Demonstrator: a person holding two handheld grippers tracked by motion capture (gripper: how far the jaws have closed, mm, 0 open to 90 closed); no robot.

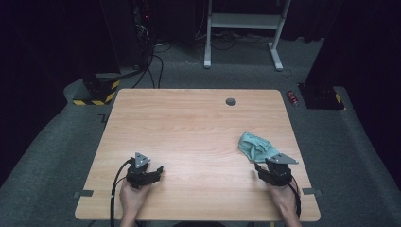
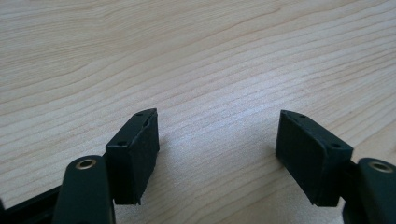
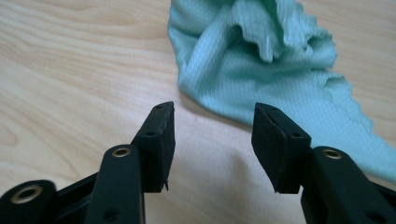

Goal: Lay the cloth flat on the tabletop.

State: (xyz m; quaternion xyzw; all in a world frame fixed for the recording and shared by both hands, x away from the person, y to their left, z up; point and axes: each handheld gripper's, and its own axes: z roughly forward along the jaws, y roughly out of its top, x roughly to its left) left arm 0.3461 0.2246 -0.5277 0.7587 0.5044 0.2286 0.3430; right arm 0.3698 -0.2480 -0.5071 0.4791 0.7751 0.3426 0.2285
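Note:
A crumpled teal cloth (image 1: 255, 146) lies on the right side of the wooden table (image 1: 189, 137). My right gripper (image 1: 261, 169) rests just on the near side of the cloth, open, with bare wood between its jaws. In the right gripper view the cloth (image 3: 266, 60) spreads just beyond the right gripper (image 3: 212, 140) and off to the right. My left gripper (image 1: 157, 173) sits low over the table's near left part, open. In the left gripper view the left gripper (image 2: 217, 149) has nothing but wood grain between its jaws.
A round cable hole (image 1: 231, 101) sits near the table's far edge. Grey carpet surrounds the table, with a white desk frame (image 1: 243, 28) behind, a red can (image 1: 292, 98) on the floor at the right, and black-and-yellow striped bases (image 1: 97, 92) at the left.

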